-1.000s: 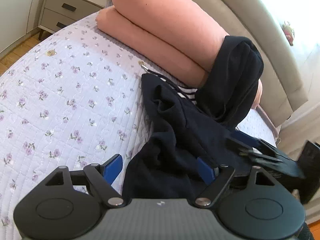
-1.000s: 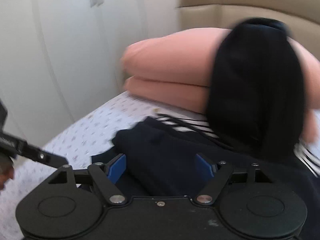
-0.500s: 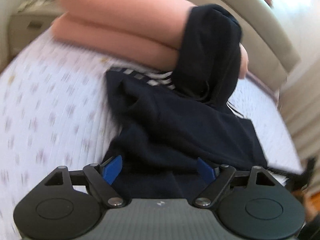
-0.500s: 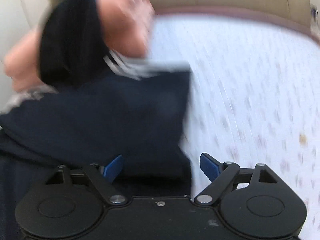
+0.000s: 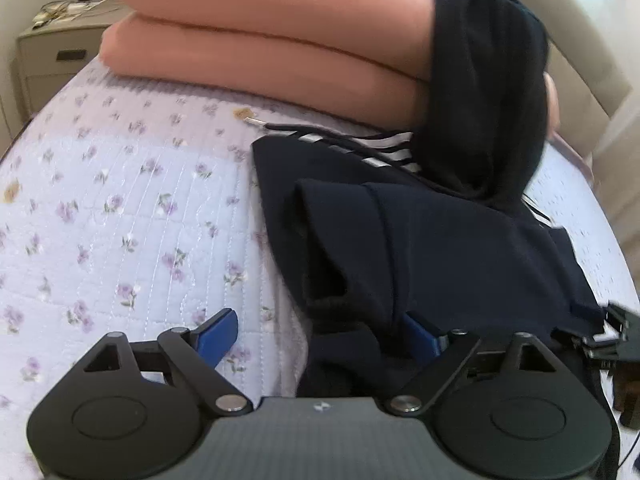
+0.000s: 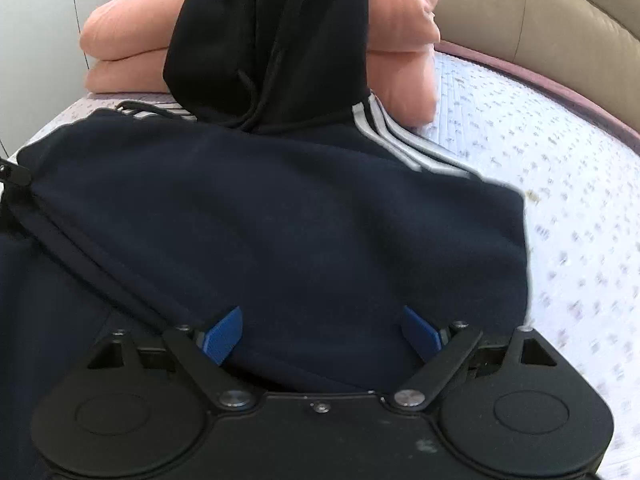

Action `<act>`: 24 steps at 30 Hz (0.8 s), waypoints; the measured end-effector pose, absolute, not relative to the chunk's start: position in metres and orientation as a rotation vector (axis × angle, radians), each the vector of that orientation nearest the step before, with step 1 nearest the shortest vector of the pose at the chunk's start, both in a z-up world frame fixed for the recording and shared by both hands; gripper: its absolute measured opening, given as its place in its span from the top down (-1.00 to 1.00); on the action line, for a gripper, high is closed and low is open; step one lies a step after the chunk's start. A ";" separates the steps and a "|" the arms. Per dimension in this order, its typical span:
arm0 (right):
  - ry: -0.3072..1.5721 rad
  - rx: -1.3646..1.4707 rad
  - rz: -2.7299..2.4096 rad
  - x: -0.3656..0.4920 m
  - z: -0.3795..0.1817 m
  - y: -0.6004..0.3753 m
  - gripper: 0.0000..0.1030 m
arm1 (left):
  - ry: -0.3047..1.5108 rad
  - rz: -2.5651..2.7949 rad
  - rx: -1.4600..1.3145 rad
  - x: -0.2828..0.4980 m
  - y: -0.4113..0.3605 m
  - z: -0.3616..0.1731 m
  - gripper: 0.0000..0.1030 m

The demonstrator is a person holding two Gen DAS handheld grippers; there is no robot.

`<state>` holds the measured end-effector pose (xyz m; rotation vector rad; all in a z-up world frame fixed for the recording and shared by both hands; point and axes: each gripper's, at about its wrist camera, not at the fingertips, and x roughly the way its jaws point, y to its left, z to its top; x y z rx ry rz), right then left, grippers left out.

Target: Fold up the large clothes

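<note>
On the floral quilt (image 5: 120,208), the folded peach blanket (image 5: 260,40) backs the navy hoodie (image 6: 280,220); left gripper (image 5: 320,330) just narrowed, right gripper (image 6: 322,330), both spread, grip nothing.

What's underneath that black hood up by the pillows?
The hood drapes over folded peach bedding, which rests on the floral quilt. The bedding's part beneath the hood is covered.

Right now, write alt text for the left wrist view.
A dark navy hoodie with white stripes lies on a floral quilted bedspread, its hood draped up over folded peach blankets. The open left gripper straddles the hoodie's near edge.
</note>
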<state>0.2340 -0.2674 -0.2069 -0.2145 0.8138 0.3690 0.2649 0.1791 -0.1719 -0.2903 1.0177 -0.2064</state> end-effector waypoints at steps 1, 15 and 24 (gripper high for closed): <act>0.781 -0.194 0.397 0.239 -0.190 -0.268 -0.91 | 0.992 -0.234 -0.247 0.267 0.174 -0.159 -0.58; 0.482 0.079 0.407 0.421 -0.039 -0.245 -0.89 | 0.787 -0.375 -0.320 0.454 0.103 -0.077 -0.71; 0.575 0.053 0.347 0.470 -0.047 -0.226 -0.18 | 0.761 -0.283 -0.320 0.494 0.072 -0.095 -0.75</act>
